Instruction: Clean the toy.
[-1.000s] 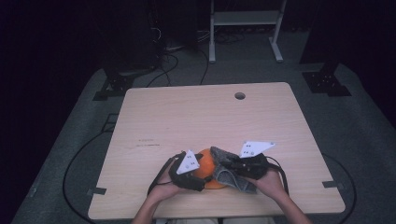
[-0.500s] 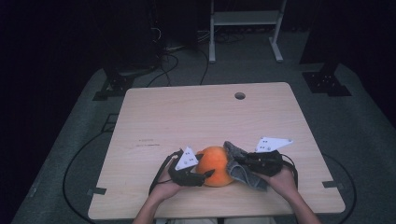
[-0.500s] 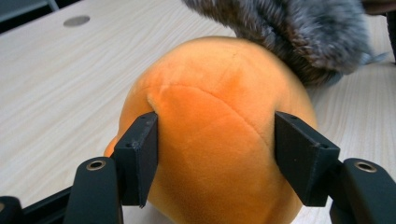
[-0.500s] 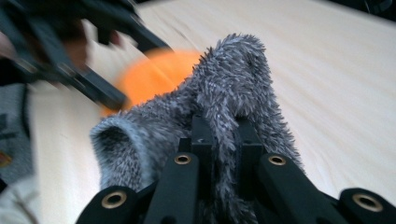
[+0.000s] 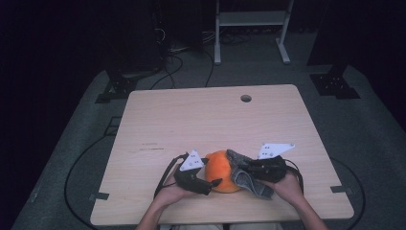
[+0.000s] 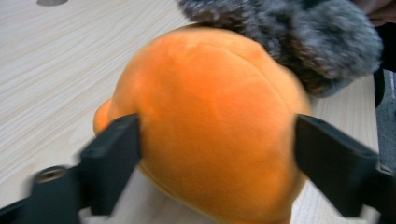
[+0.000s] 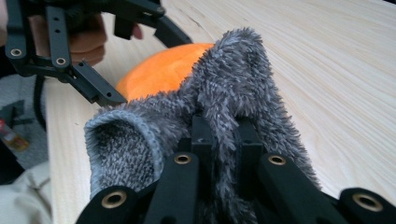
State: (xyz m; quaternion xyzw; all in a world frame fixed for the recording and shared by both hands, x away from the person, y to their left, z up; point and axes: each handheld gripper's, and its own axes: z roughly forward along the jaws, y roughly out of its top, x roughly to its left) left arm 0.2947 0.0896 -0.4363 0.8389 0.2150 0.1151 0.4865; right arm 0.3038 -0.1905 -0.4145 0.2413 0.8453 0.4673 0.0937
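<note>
Orange plush ball [image 5: 222,170] sits at the near edge of the table [image 5: 201,115], between the two grippers, just in front of the person. Left gripper [image 6: 217,154] straddles it: one black jaw on each flank, at or just off the fabric; no dent shows under either pad, so I cannot tell whether they press. Those jaws have just been opening after a squeeze, with the ball between them. Right gripper [image 7: 222,135] is clamped tight on a fold of grey fuzzy cloth [image 7: 224,88], a knit-lined piece with an open cuff, likely a sock or cover. The cloth drapes against the ball's far-right side, touching it.

Handling, by judgement: ball looks light, soft, squashy; short-pile surface should grip well, not slip. Best hold is across its widest middle, low enough that it can't pop upward. Cloth is limp and stretchy; hold at the cuff edge.

Farther off: bare tabletop, a small round hole [image 5: 246,98] near the far edge.
</note>
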